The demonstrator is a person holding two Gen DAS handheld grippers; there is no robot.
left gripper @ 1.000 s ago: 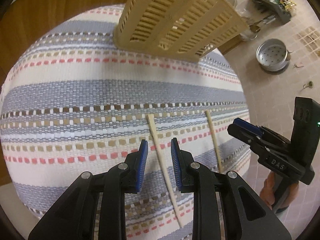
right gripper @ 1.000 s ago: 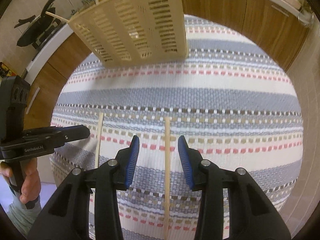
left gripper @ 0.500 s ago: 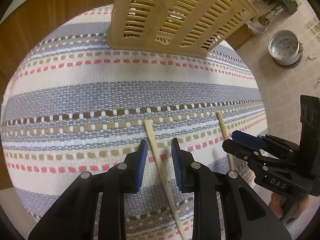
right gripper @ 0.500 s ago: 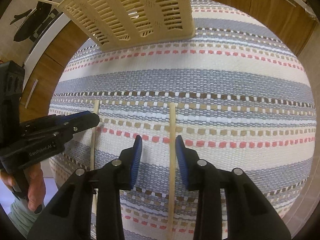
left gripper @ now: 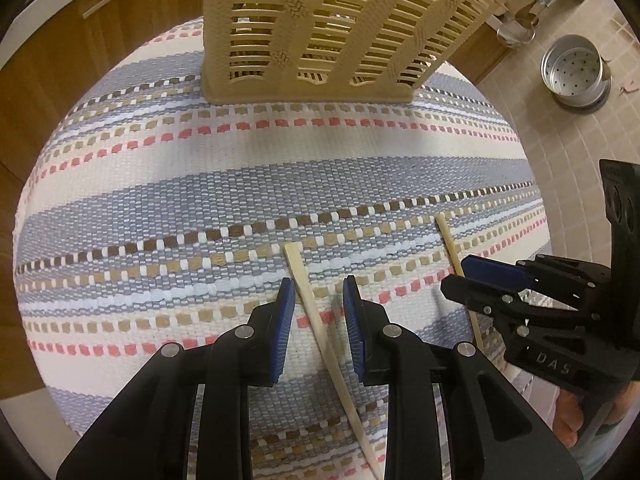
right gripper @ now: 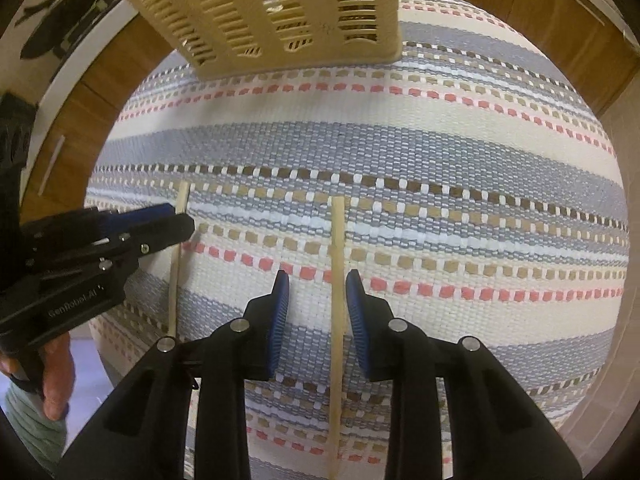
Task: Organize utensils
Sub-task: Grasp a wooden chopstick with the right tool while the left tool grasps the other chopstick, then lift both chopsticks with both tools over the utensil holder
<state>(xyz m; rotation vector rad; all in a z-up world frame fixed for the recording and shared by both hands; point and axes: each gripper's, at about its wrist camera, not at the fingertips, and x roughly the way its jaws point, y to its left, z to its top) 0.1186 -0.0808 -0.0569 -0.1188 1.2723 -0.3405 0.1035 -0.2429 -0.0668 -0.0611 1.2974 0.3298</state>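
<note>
A woven striped rug (left gripper: pixel 248 184) fills the middle here, bands of grey, cream, coral and tan. Beyond it from nine round to twelve o'clock, warm brown wooden cabinet fronts (left gripper: pixel 80 56) with slim pale handles. Over at two o'clock, beige tiled floor (left gripper: pixel 560 152), and on it a perforated metal pot (left gripper: pixel 573 70). From the right wrist view, more wooden cabinets (right gripper: pixel 560 40) at one o'clock.

Two pale wooden chopsticks lay flat and well apart on a striped woven mat (left gripper: pixel 240 208), roughly parallel, thick square ends toward a slatted beige plastic basket (left gripper: pixel 320 28) standing upright at the mat's far edge. The left chopstick (left gripper: pixel 316 320) tapered nearer the camera; the right chopstick (right gripper: pixel 337 280) ran straight.
</note>
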